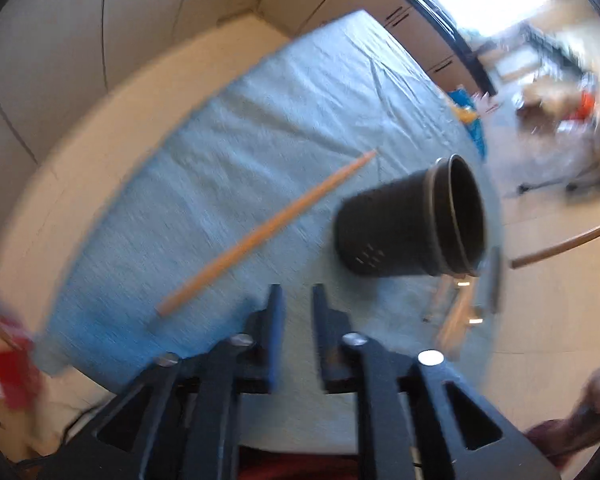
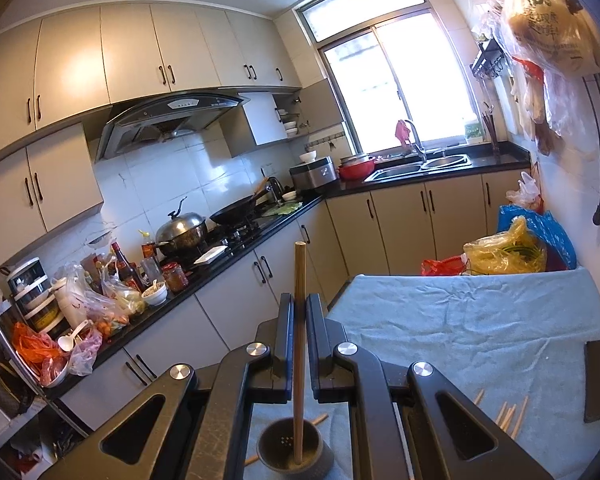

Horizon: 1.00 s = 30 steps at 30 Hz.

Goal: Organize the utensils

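Barely started, I'd say: the right tool point(image 2: 299, 316) is clamped on one chopstick point(image 2: 299, 280), upright at frame centre, its lower end over the black holder point(image 2: 292, 450) at the bottom. The holder looks empty otherwise. Another chopstick point(image 1: 268, 232) lies mid-frame on the blue cloth point(image 1: 300, 100), left tool point(image 1: 298, 300) released and empty above it; more chopsticks point(image 2: 510, 416) wait lower right

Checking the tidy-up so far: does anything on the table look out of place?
Yes. One chopstick lies loose on the blue cloth beside the dark holder rather than in it. More chopsticks lie scattered on the cloth in the right wrist view. The right claw is shut on another chopstick.
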{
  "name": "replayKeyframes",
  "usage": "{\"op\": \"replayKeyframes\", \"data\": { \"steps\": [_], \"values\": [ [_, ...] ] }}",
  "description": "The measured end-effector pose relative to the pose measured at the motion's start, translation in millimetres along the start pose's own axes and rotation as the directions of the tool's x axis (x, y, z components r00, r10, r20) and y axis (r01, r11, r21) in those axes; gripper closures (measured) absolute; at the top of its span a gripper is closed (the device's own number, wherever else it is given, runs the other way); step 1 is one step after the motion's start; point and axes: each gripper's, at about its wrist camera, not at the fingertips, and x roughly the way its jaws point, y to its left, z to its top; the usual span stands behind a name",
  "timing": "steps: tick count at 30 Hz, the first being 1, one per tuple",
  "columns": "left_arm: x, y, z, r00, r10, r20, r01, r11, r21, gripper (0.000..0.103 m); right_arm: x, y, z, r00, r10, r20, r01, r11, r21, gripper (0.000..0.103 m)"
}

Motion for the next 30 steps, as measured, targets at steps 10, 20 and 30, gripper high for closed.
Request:
{"op": "replayKeyframes", "data": {
  "steps": [10,20,30],
  "values": [
    [-3.8,-58.2,59.8,0.953,0.24,0.185,-0.297,0.865,0.404,0.055,-14.1,-20.5,-4.6,1.0,-0.009,-0.004,0.009,0.999,0.052,0.097],
    [31.4,-69.4,47.3,0.974,0.193,0.117,-0.217,0.654,0.725,0.06,-14.8,-24.5,-4.4,0.999,-0.044,-0.014,0.044,0.997,0.067,0.097],
    [72.7,-69.4,39.6,0.979,0.201,0.029,-0.135,0.536,0.833,0.08,-8.8,-23.4,-10.1,0.997,-0.064,-0.045,0.068,0.995,0.079,0.096]
  ]
}}
